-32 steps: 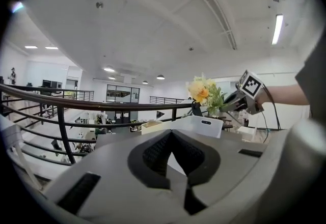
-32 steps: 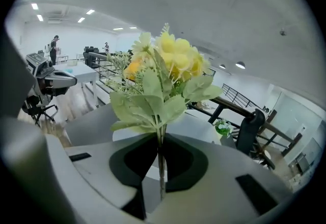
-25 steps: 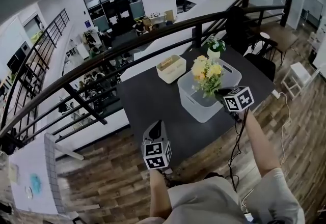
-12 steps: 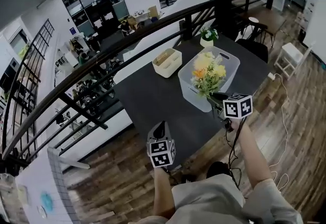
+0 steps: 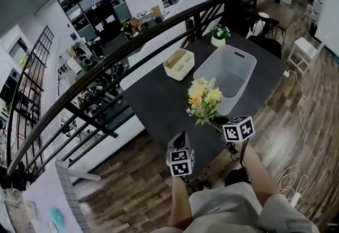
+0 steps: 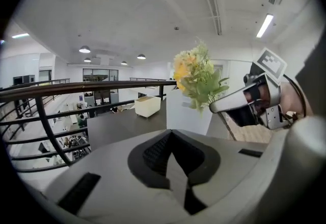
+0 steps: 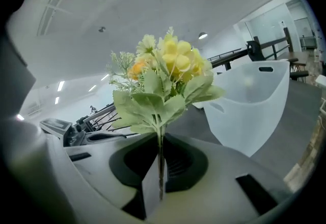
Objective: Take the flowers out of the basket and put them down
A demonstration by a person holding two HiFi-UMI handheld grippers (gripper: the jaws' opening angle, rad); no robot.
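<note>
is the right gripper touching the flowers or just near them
Touching. The right gripper view shows the stem of the flowers pinched between the fingers of the right gripper.

The flowers (image 5: 204, 100) hide the near corner of the basket (image 5: 241, 75)

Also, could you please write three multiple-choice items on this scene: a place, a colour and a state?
1. Where are the flowers relative to the basket?
A. inside it
B. outside it, in the right tongs
C. under it

2. The flowers are mostly:
A. red
B. yellow
C. blue

3. The left tongs are:
A. shut and empty
B. gripping the basket
C. holding the flowers

1 B: the stem is pinched in the right tongs, clear of the empty basket.
2 B: the heads are yellow, one orange.
3 A: its jaws meet with nothing between.
</note>
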